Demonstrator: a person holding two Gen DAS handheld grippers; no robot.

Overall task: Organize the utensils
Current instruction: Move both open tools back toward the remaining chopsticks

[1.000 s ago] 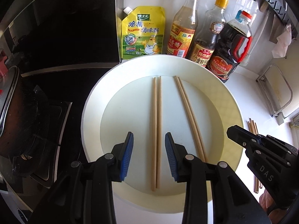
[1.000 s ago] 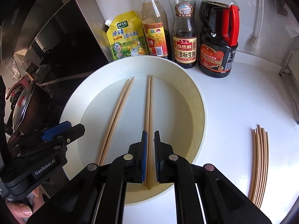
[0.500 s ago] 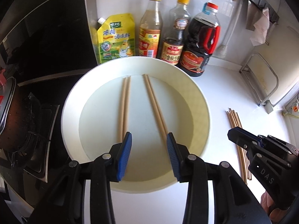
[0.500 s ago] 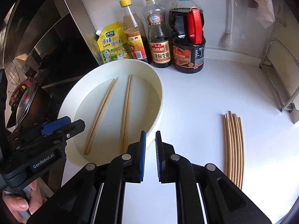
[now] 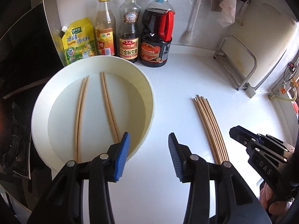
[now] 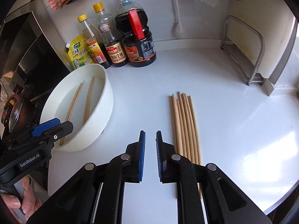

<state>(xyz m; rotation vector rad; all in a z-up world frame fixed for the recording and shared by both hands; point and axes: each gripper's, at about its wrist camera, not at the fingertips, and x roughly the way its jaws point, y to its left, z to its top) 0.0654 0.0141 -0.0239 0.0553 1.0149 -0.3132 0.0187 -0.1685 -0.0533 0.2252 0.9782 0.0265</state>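
Left gripper [image 5: 147,155] is seen with jaws parted wide, just been opening, nothing between them — it hangs over the white counter [image 5: 168,97] at the bowl's right rim. Right gripper [image 6: 150,156] shows a narrow gap between its blue pads [image 6: 142,155], jaws just been opening, nothing held. Two pairs of chopsticks [image 5: 93,112] are found lying inside the white bowl [image 5: 43,100], side by side. A loose bundle of chopsticks [image 6: 184,123] lies flat on the counter, right of the bowl and well apart from it — just beside the right gripper's right finger. Sauce bottles [image 5: 129,28] stand behind the bowl against the wall.
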